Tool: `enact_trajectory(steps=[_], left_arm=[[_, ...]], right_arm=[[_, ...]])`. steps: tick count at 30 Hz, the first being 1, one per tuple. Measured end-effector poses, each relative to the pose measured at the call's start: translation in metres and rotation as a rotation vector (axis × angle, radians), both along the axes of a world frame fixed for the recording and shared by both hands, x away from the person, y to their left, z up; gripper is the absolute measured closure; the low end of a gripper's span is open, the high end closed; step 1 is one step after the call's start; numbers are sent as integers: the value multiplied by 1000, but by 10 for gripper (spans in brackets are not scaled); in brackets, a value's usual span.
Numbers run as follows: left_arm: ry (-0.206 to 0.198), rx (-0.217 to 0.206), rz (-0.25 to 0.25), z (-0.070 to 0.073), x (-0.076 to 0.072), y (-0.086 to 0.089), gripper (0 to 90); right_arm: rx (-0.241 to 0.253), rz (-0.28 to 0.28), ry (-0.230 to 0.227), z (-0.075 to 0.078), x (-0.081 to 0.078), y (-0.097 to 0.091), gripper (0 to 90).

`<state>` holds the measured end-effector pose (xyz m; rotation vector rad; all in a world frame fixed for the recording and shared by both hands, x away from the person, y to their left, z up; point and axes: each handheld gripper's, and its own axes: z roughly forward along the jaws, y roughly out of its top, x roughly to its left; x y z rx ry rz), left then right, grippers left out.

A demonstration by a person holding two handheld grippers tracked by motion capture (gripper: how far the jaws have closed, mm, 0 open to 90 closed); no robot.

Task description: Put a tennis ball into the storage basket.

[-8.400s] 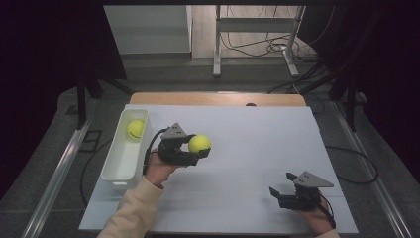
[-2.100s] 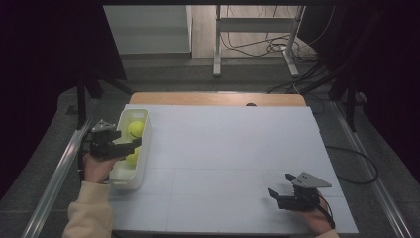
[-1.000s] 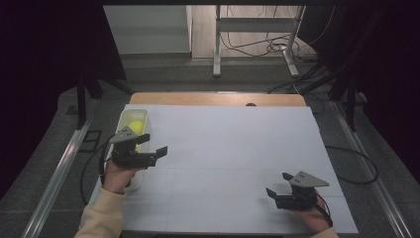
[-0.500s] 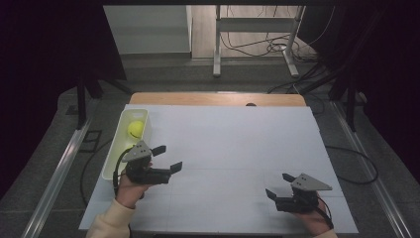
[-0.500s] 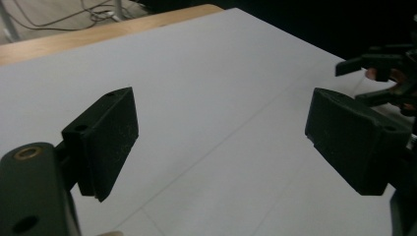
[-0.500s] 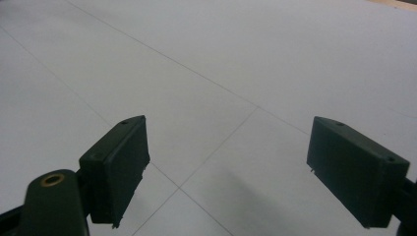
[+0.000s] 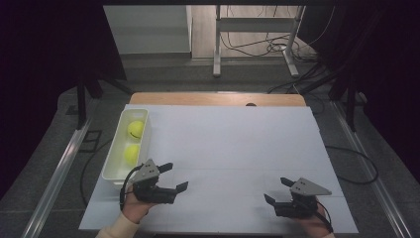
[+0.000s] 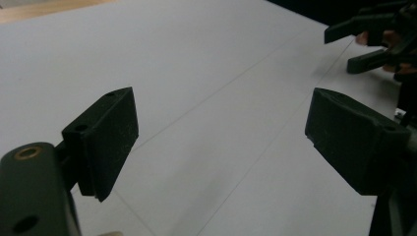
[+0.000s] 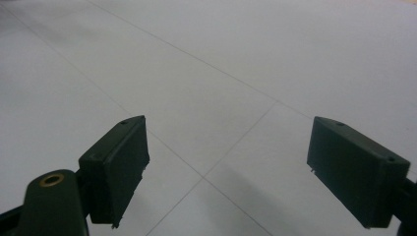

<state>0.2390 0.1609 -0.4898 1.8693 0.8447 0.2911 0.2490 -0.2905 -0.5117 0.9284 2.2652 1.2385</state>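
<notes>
At the near edge of the white-covered counter (image 7: pixel 233 148) the left tool (image 7: pixel 174 178) now sits low with its black jaws spread apart and empty — a second ago it hovered beside the bin, and earlier it carried a ball over the middle of the sheet. The right tool (image 7: pixel 275 191), jaws likewise apart with nothing between them, has stayed at the near right. Farther back on the left, both yellow tennis balls (image 7: pixel 131 153) lie inside the long white plastic bin (image 7: pixel 115 168) — one behind the other.
</notes>
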Motion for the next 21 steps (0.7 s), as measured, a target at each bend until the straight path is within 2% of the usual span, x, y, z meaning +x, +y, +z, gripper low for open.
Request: enact_trajectory(steps=[12, 21], left_arm=[[41, 47, 8, -24, -6, 10, 136], [58, 67, 1, -29, -5, 9, 136]], right_arm=[[12, 26, 31, -4, 1, 2, 160], [19, 16, 28, -3, 3, 1, 161]])
